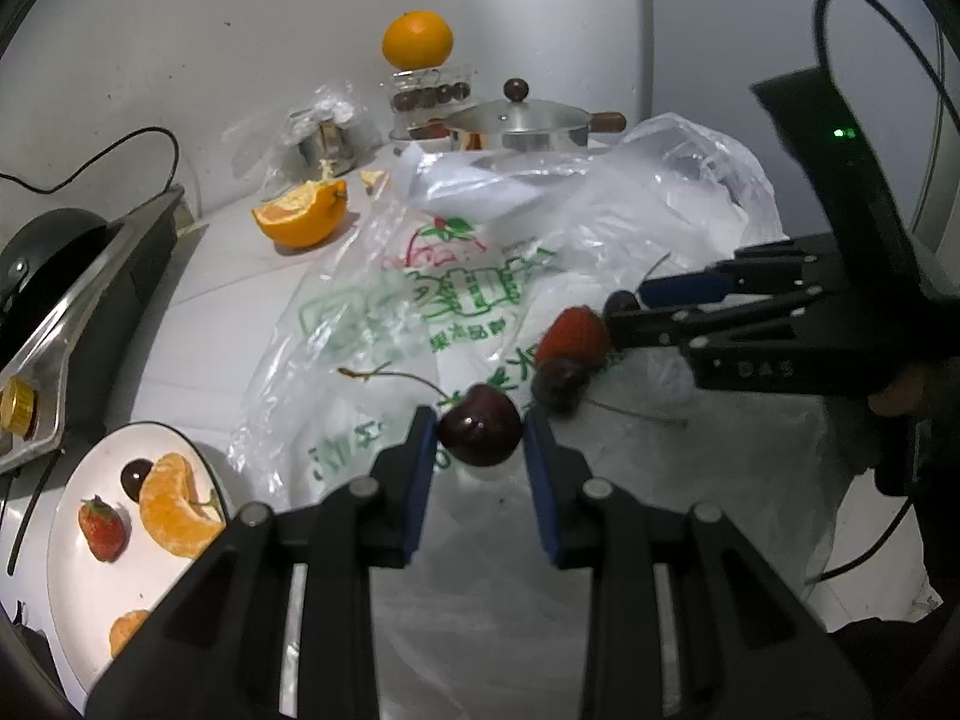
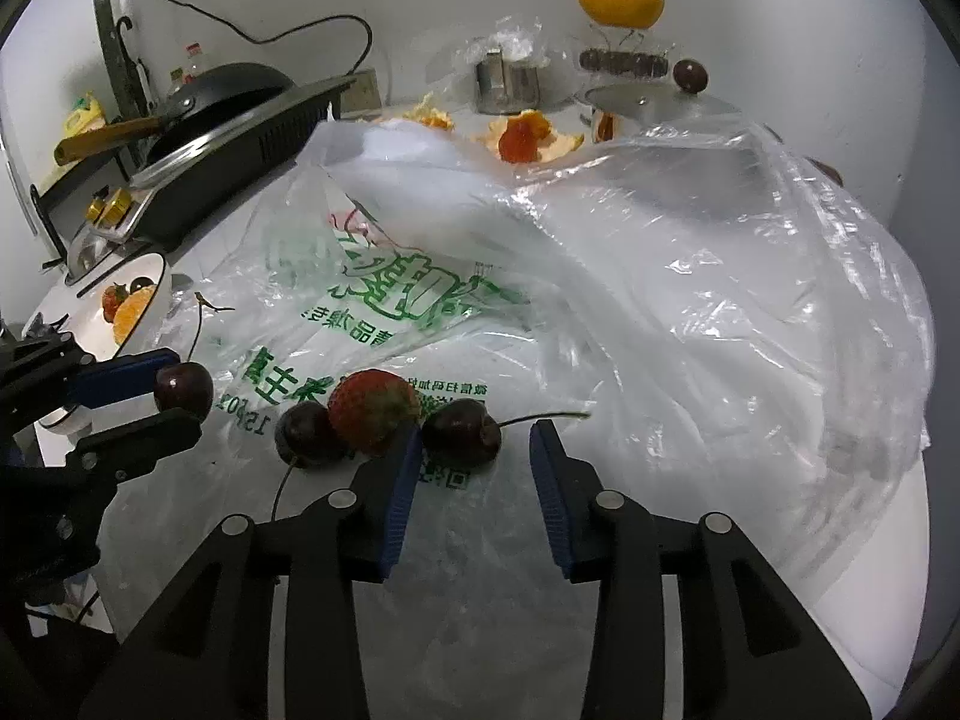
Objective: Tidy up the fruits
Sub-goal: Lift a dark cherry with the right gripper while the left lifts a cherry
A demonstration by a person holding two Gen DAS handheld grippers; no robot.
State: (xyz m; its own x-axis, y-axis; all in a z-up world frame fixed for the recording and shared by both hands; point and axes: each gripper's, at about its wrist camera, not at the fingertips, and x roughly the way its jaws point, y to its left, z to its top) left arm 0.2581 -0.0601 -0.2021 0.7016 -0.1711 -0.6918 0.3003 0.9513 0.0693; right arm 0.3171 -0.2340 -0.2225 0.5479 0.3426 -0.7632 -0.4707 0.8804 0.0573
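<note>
The crumpled clear plastic bag (image 2: 600,276) printed with green Chinese characters fills the middle of both views; I cannot read the writing, only "15" near its lower left edge in the right wrist view. The black right gripper (image 1: 624,309) at the right of the left wrist view carries raised letters that look like "DAS".

At the lower left of the left wrist view, a round white plate (image 1: 72,576) holds a red strawberry (image 1: 102,528), a dark cherry (image 1: 135,476), a peeled orange segment cluster (image 1: 174,504) and part of another orange piece at its lower edge. At the top centre, a whole orange (image 1: 417,39) sits on a clear glass jar (image 1: 429,99) of dark round fruit, beside a shiny steel lidded pot (image 1: 519,123) with a brown knob.

The left gripper (image 1: 480,438) is clamped on a dark red cherry (image 1: 479,432), its blue pads pressing both sides (the stem (image 1: 396,375) runs toward the upper left of that frame).

In the right wrist view, the right gripper (image 2: 474,447) stands parted, its pads not pinching anything. A second dark cherry (image 2: 462,432) lies on the bag against the left blue pad, its stem pointing to the right of the frame. A large red strawberry (image 2: 372,411) lies just left of it, long axis roughly across the frame, touching a third dark cherry (image 2: 303,432) at lower left.
</note>
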